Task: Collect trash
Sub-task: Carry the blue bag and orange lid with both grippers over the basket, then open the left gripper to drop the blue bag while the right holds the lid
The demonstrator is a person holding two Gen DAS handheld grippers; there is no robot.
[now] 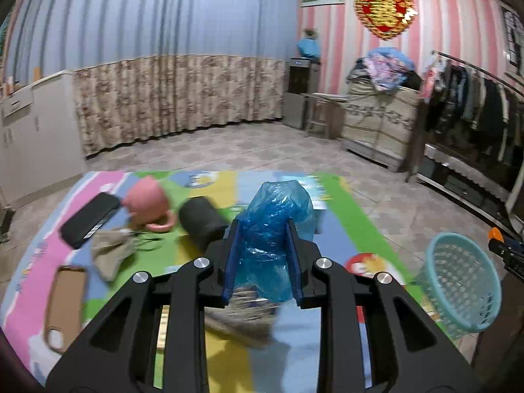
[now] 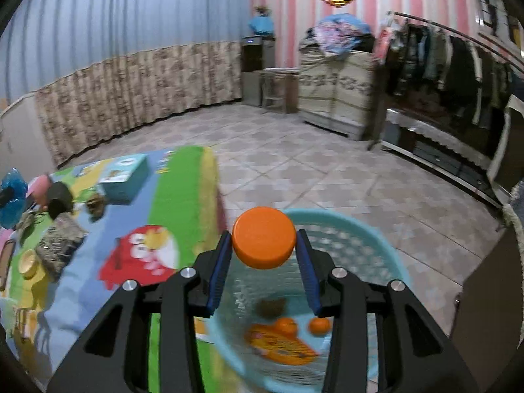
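Note:
My left gripper (image 1: 263, 229) is shut on a crumpled blue plastic bag (image 1: 276, 226) and holds it above the colourful play mat (image 1: 347, 216). The bag also shows at the left edge of the right wrist view (image 2: 11, 198). My right gripper (image 2: 263, 240) is shut on a round orange lid (image 2: 263, 237) and holds it over the teal plastic basket (image 2: 389, 255). Inside the basket lie an orange wrapper (image 2: 281, 345), two small orange pieces (image 2: 319, 326) and a brown scrap (image 2: 270, 308). The basket stands at the mat's right edge in the left wrist view (image 1: 461, 281).
On the mat lie a pink mug (image 1: 147, 204), a black cylinder (image 1: 203, 221), a black case (image 1: 90, 219), a beige cloth (image 1: 111, 252), a brown phone case (image 1: 64, 308), a grey scrap (image 2: 59, 245), and a teal box (image 2: 126, 177). Tiled floor (image 2: 311, 170), clothes rack (image 2: 458, 65).

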